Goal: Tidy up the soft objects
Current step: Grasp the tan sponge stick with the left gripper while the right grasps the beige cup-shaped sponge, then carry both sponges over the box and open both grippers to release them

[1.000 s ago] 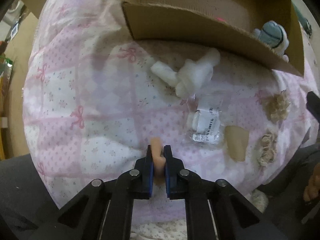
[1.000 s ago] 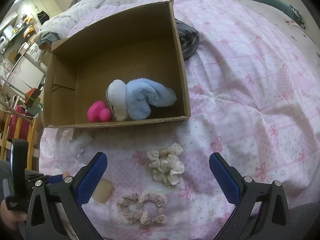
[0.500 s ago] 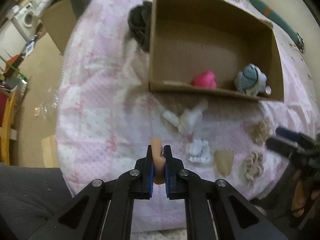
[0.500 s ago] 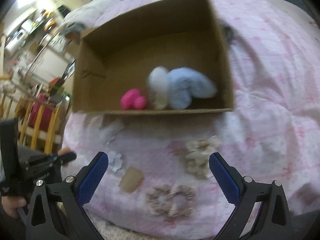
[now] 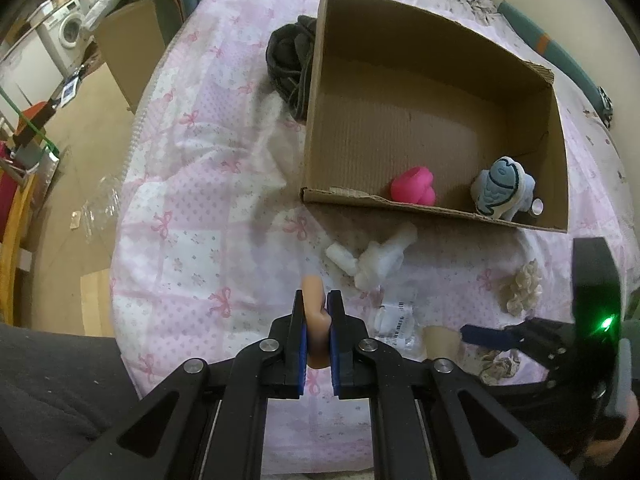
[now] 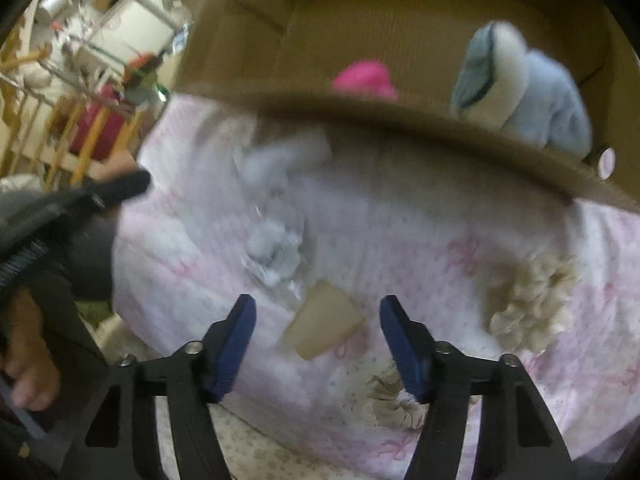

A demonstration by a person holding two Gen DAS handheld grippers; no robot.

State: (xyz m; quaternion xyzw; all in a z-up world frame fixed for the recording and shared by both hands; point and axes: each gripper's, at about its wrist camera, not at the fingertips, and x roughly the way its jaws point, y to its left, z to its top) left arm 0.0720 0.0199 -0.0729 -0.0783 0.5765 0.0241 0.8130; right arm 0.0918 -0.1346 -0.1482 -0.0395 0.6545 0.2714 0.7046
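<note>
My left gripper [image 5: 316, 304] is shut on a small peach soft piece [image 5: 314, 294], held above the pink quilt in front of a cardboard box [image 5: 400, 202]. The box holds a pink soft toy [image 5: 414, 185] and a blue fish plush [image 5: 502, 190]. My right gripper [image 6: 318, 312] is open, low over a tan sponge wedge [image 6: 324, 326] that lies between its fingers. The right gripper also shows at the right of the left wrist view [image 5: 480, 336]. A cream scrunchie [image 6: 528, 304] lies to the right of the wedge and another scrunchie [image 6: 394, 400] is just below it.
White foam pieces [image 5: 372, 258] and a clear packet with a barcode label [image 5: 398, 318] lie on the quilt before the box. A dark garment [image 5: 290, 68] sits left of the box. The bed edge drops to the floor at left, with clutter and a washing machine [image 5: 68, 32] beyond.
The left gripper has lifted and pulled back with the peach piece, so the whole box shows. The right gripper has dropped and moved left, from over the scrunchies to the tan wedge.
</note>
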